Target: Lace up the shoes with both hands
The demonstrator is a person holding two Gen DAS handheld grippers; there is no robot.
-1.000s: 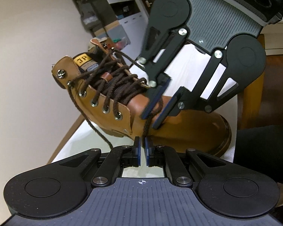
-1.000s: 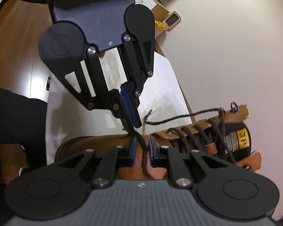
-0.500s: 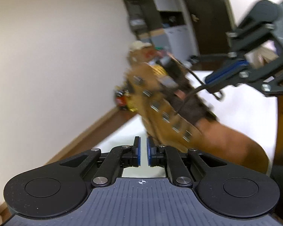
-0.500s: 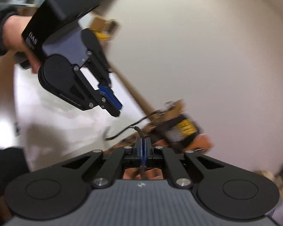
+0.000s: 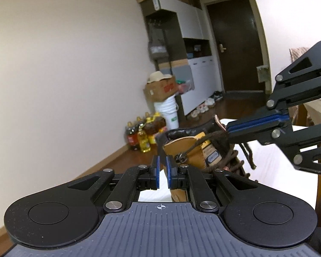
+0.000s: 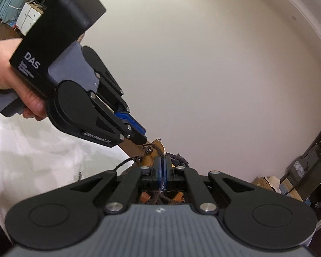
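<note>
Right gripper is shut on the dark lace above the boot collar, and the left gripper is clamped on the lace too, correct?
Not quite. The left gripper grips nothing: the left wrist view shows a gap between its pads. The right gripper is indeed shut on the lace above the boot.

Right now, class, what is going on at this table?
A person is lacing a tan boot with two handheld grippers. The right gripper is shut on the dark brown lace near the boot's top. The left gripper, slightly open and holding nothing, sits close beside the collar. The boot rests on the white table.
</note>
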